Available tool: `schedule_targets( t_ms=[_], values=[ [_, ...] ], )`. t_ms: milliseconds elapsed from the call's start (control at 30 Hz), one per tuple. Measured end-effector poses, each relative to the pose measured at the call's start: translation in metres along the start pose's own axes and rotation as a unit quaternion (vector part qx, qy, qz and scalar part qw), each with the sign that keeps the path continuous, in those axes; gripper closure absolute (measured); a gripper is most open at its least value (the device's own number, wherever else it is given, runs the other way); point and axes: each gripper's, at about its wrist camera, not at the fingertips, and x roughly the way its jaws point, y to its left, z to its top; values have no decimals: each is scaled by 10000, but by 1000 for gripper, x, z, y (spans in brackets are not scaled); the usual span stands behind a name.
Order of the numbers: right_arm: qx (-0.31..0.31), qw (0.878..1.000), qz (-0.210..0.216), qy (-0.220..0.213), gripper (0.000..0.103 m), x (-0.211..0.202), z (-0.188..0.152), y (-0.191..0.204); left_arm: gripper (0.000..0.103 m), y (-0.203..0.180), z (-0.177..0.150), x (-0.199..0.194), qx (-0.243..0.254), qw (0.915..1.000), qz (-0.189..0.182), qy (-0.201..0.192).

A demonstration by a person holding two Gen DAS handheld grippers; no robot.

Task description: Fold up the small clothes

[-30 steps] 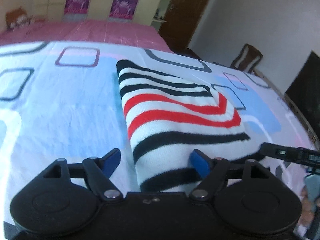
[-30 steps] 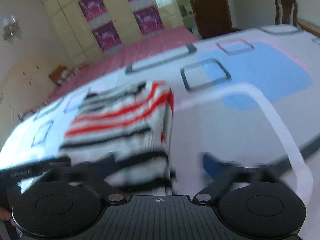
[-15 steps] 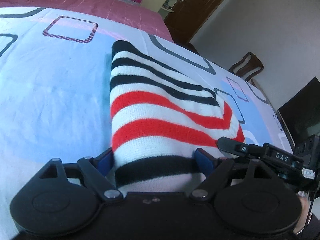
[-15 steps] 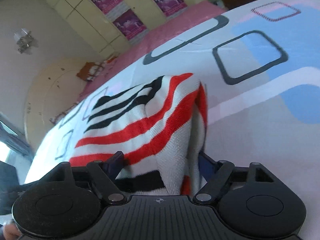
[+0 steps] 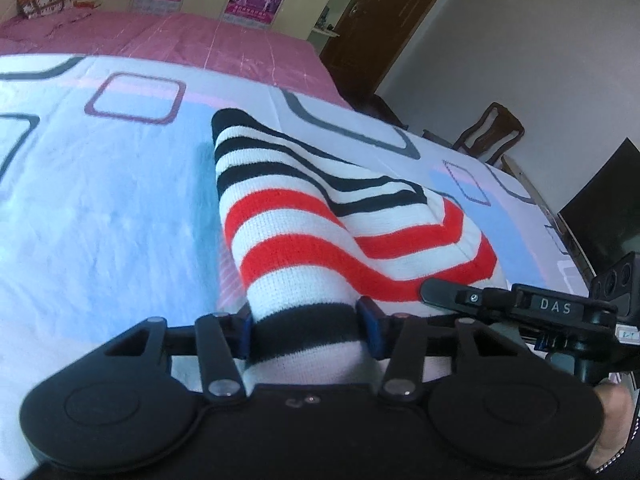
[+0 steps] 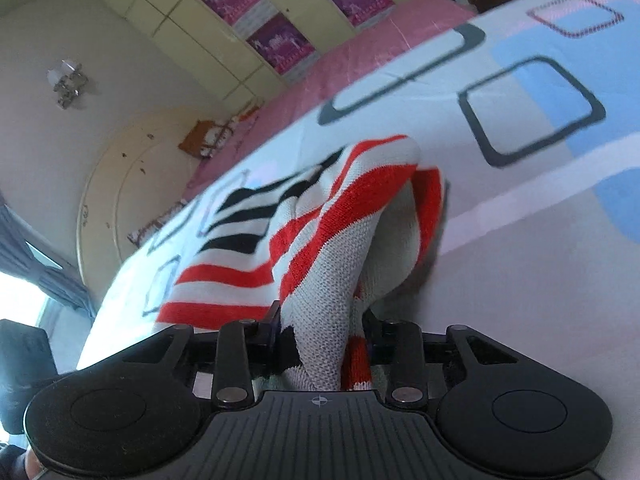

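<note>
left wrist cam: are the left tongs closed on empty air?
No. The left tongs pinch the striped sweater at its black-banded near edge.

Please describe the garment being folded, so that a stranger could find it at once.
Look at the bed with the pale blue and white sheet. On it lies a knitted sweater, gripped by both grippers, left and right. Only it has black, white and red stripes.

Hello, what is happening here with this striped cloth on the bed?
A person is folding a small striped sweater on a bed sheet, with a gripper in each hand. The left gripper is shut on the near edge at a black stripe. The right gripper pinches another bunched part, lifted off the sheet.
</note>
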Motion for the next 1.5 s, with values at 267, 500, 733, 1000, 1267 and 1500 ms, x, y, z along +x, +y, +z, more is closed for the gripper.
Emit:
schedule_targets(
  t_ms=[267,500,733,1000,1267,1500],
  values=[
    [-76,9996,238,-111,67,8,-18,63,55,31,6,-64,123,9995,111,-283],
    [-263,9987,423,-121,67,56,-52,154,55,111,9,-135,172,9981,262,-521],
    [-203,9983,552,-43,67,133,-100,241,55,208,12,-191,118,9972,474,-573],
    [-283,9973,646,201,67,210,-132,293,55,278,10,-211,-16,9952,738,-642],
    [-259,9987,269,347,63,242,-151,292,47,309,-13,-201,100,9940,810,-722],
    [-425,9989,-202,-29,59,213,-135,298,38,307,-11,-223,361,9857,1246,-1077]
  ],
)
